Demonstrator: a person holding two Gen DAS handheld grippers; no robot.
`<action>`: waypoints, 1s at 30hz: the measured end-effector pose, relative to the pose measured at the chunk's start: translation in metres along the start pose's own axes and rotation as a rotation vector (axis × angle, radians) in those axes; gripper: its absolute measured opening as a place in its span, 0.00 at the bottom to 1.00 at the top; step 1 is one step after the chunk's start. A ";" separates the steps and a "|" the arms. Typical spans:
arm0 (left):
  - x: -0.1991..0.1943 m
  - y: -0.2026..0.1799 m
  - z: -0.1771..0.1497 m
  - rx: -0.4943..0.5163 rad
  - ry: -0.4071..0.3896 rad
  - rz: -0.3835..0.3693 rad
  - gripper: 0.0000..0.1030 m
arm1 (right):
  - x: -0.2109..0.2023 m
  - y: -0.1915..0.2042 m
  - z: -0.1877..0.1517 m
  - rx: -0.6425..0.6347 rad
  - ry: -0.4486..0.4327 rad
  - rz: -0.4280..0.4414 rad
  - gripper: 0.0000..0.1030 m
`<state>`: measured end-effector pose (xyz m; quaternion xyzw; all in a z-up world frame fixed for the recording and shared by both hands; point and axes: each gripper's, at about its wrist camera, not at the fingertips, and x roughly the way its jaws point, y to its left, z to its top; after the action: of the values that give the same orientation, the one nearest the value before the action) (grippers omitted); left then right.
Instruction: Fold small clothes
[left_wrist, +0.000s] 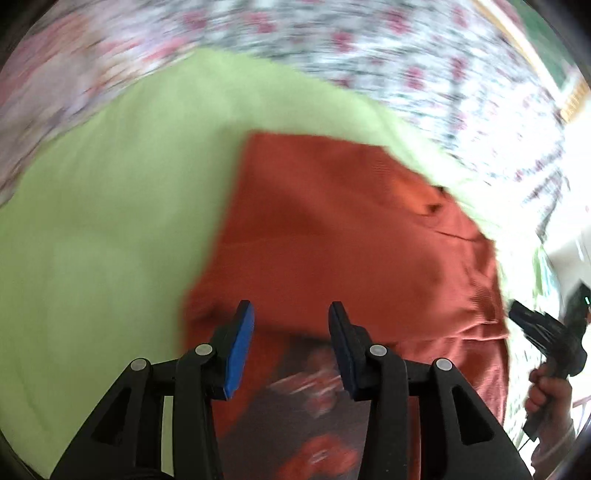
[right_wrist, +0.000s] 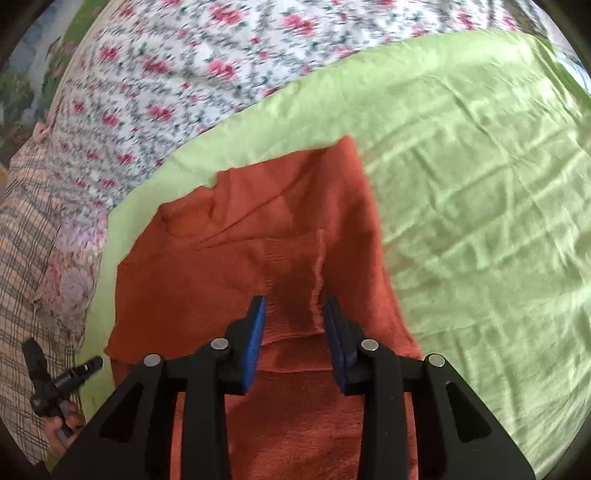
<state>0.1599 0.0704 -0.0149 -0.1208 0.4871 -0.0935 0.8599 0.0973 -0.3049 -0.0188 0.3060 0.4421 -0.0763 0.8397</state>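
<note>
The rust-orange knit garment (right_wrist: 258, 266) lies mid-frame on the green sheet (right_wrist: 480, 184). Right gripper (right_wrist: 293, 325) and left gripper (left_wrist: 291, 332) both stand apart, apparently empty (blurred); the released ribbed edge could spring unfolded.

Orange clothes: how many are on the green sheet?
1. One rust-orange knitted garment lies partly folded on the light green sheet, right in front of both grippers. Another could hide beneath it; none shows.
</note>
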 end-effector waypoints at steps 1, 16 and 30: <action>0.006 -0.010 0.005 0.019 -0.001 -0.012 0.41 | 0.006 0.005 0.002 -0.012 0.016 0.012 0.33; 0.047 0.025 0.016 0.002 0.070 0.174 0.47 | 0.044 -0.006 0.004 -0.044 0.091 -0.043 0.18; -0.039 0.028 -0.124 0.076 0.169 0.265 0.70 | -0.057 0.008 -0.079 -0.076 0.092 -0.017 0.45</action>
<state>0.0348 0.0934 -0.0523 -0.0146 0.5653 -0.0073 0.8247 0.0114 -0.2607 -0.0037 0.2734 0.4852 -0.0526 0.8289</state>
